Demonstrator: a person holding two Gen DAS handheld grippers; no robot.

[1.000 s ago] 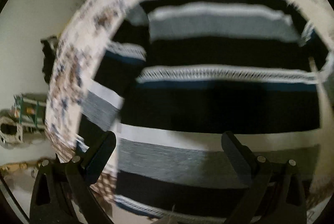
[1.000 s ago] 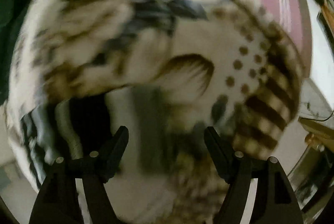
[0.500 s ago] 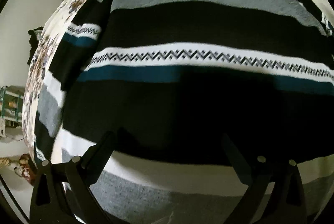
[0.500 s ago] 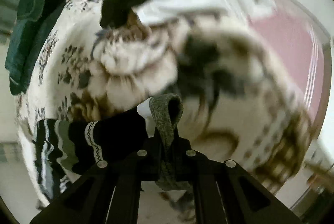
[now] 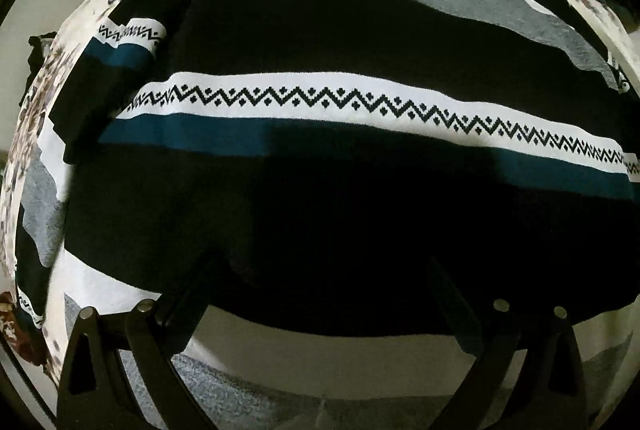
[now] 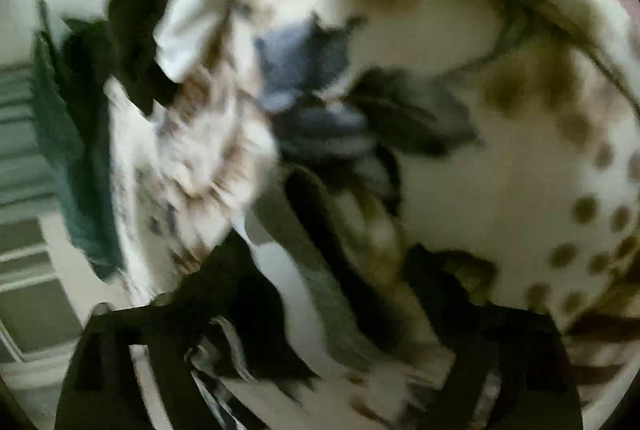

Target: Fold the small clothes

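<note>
From my left wrist camera I see the striped sweater (image 5: 320,77) lying flat and filling almost all of the view. Its bands are black, grey, white and dark teal, and one white band carries a black zigzag pattern across the middle. A sleeve (image 5: 116,69) with the same stripes lies on the left side, bent along the body of the sweater. Under the sweater there is a bedspread (image 5: 32,117) with a brown and blue flower print, visible at the left edge and at the top. My left gripper (image 5: 320,286) is low over the black band, with its two fingers (image 5: 180,306) spread wide apart and nothing between them.
</note>
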